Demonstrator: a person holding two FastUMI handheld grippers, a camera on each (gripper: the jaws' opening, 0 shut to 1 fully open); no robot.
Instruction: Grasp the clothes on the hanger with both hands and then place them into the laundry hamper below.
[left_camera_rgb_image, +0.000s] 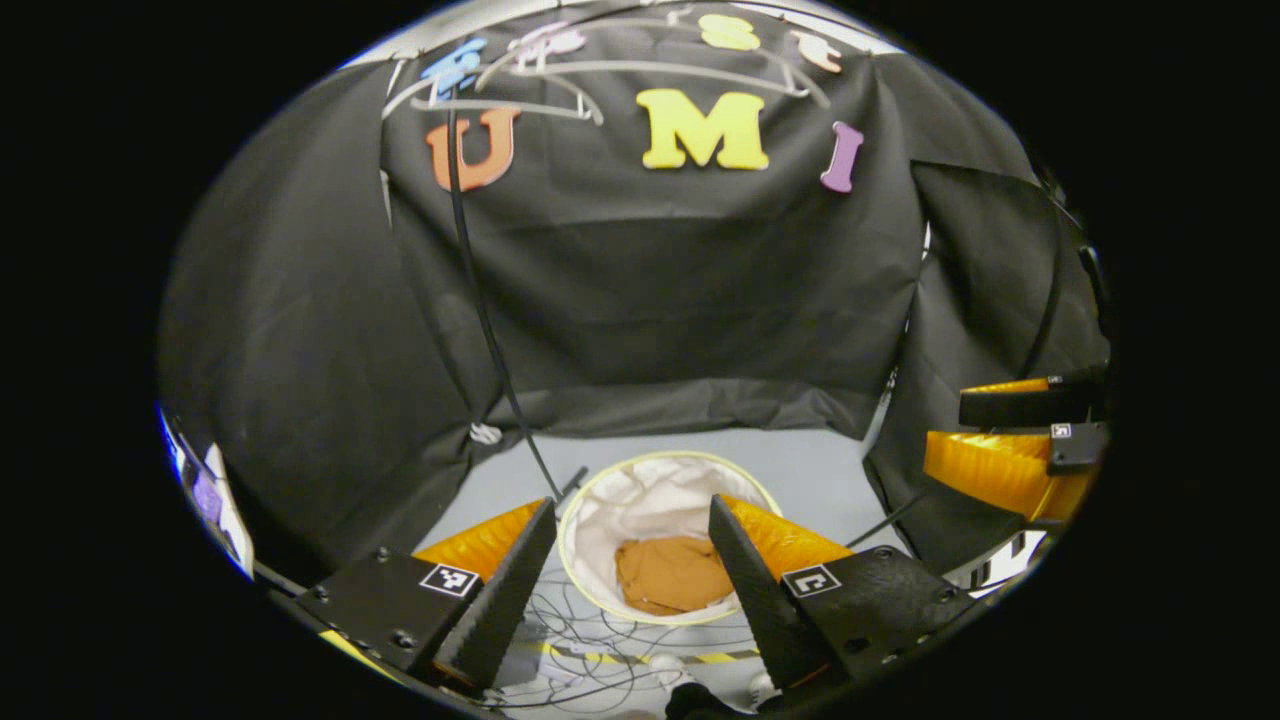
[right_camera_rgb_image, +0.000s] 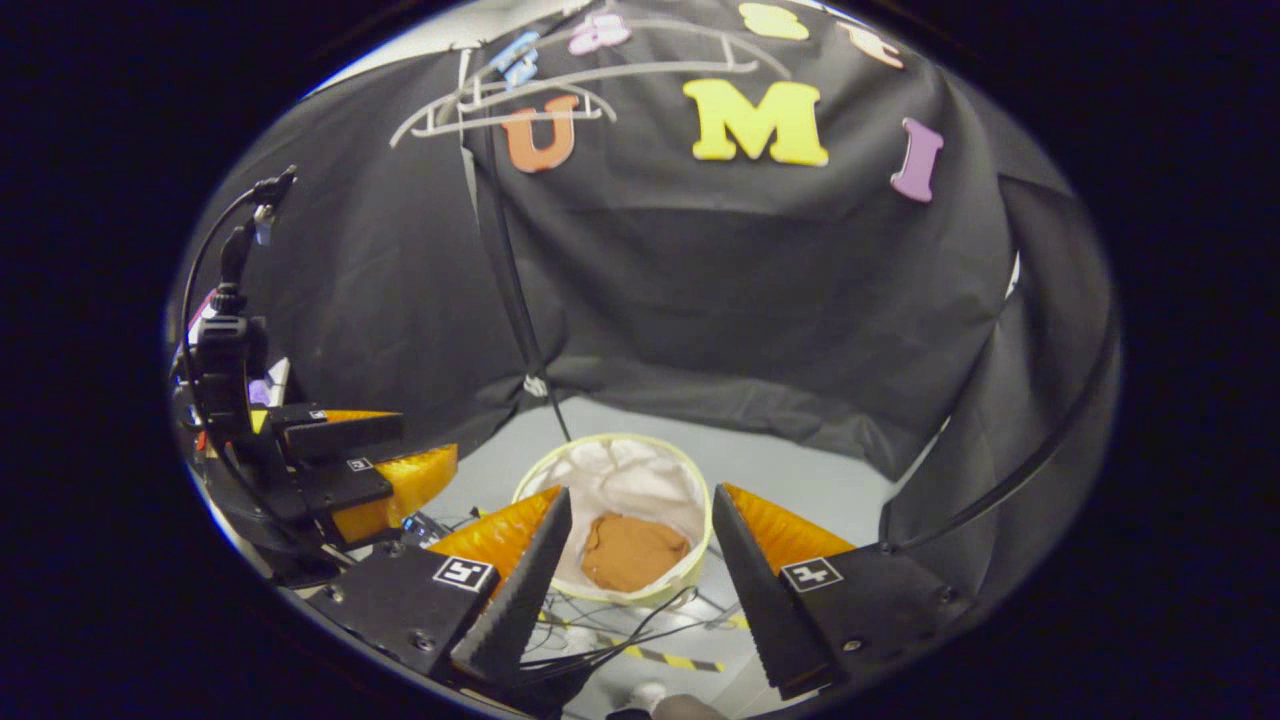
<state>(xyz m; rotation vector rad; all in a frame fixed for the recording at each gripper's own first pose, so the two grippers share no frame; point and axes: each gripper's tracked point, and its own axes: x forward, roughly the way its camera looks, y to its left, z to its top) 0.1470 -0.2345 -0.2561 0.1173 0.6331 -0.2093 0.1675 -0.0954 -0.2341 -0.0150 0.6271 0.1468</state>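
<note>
- In the left gripper view, the left hand-held gripper (left_camera_rgb_image: 625, 590) is being held released, its two fingers spread wide with nothing between them.
- The laundry hamper (left_camera_rgb_image: 590, 500), round and lined in white, is being seen just ahead of and below that hand-held gripper, framed between its fingers, standing on the grey floor (left_camera_rgb_image: 820, 470).
- The brown garment (left_camera_rgb_image: 672, 572) is lying crumpled inside the hamper, nearer the right finger than the left.
- The right hand-held gripper (left_camera_rgb_image: 1010, 440) is being seen well off to the right of the left one, at about the same height.
- In the right gripper view, the right hand-held gripper (right_camera_rgb_image: 632, 590) is likewise being held released, fingers apart and gripping nothing.
- The laundry hamper (right_camera_rgb_image: 625, 455) is being framed between its fingers, with the brown garment (right_camera_rgb_image: 632, 550) resting at the bottom.
- The left hand-held gripper (right_camera_rgb_image: 340, 455) is being seen to the far left.
- Bare wire hangers (right_camera_rgb_image: 520, 95) are hanging high above both hand-held grippers, against the black cloth.
- Thin cables (right_camera_rgb_image: 610, 650) are lying on the floor just below the fingers.
</note>
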